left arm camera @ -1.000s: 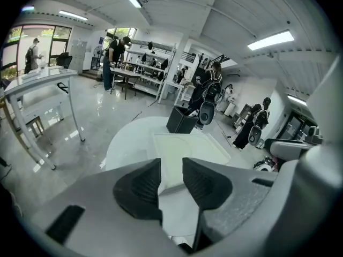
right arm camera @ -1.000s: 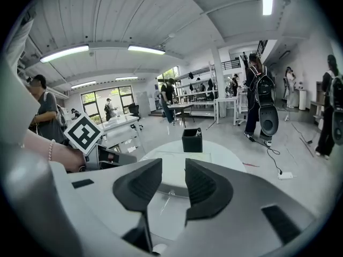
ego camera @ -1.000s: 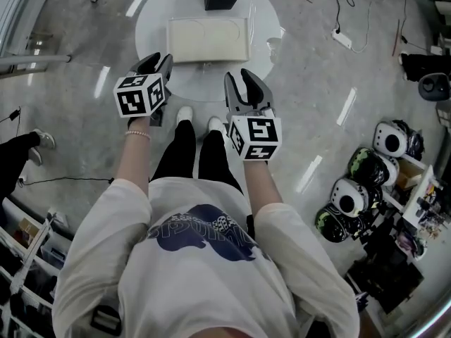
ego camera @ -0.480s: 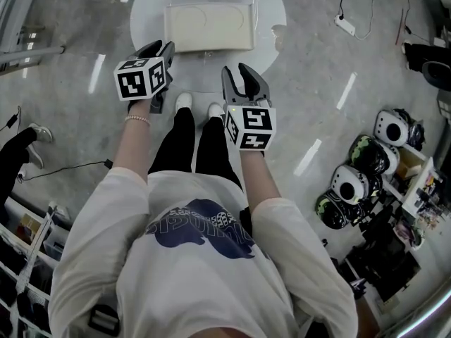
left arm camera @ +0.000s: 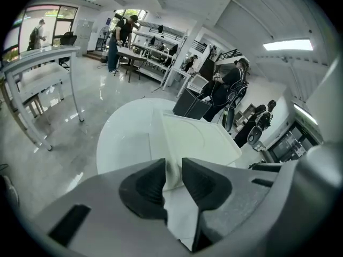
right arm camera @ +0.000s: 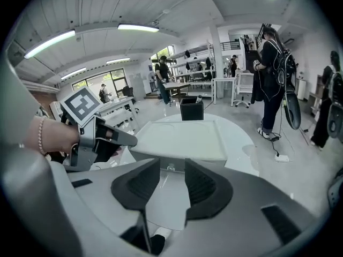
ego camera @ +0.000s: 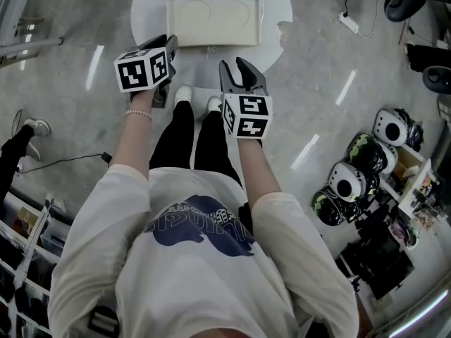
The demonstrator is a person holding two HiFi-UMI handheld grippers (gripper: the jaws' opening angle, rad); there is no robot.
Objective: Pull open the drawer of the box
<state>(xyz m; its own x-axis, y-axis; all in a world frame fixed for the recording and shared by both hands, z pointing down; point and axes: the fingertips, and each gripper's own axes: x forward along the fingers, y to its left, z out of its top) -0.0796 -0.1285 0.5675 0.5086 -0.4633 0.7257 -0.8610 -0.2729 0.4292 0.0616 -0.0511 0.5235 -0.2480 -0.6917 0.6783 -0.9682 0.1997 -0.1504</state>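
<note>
Jaws parted and empty, we hold left gripper [ego camera: 168, 44] near the box [ego camera: 208, 21] while right gripper [ego camera: 235, 67], just opening wider, lines up on the knob [right arm camera: 170, 167] of its flush-shut drawer [right arm camera: 163, 161].

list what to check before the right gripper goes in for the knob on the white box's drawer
1. right gripper open and empty: ok, its jaws have just been opening.
2. drawer knob centred in its jaw gap: ok.
3. gripper at the knob: not ok, it is short of the white box.
4. left gripper steadying the box: not ok, it is open and empty near the box's left front corner.
5. drawer shut, front flush: ok.
</note>
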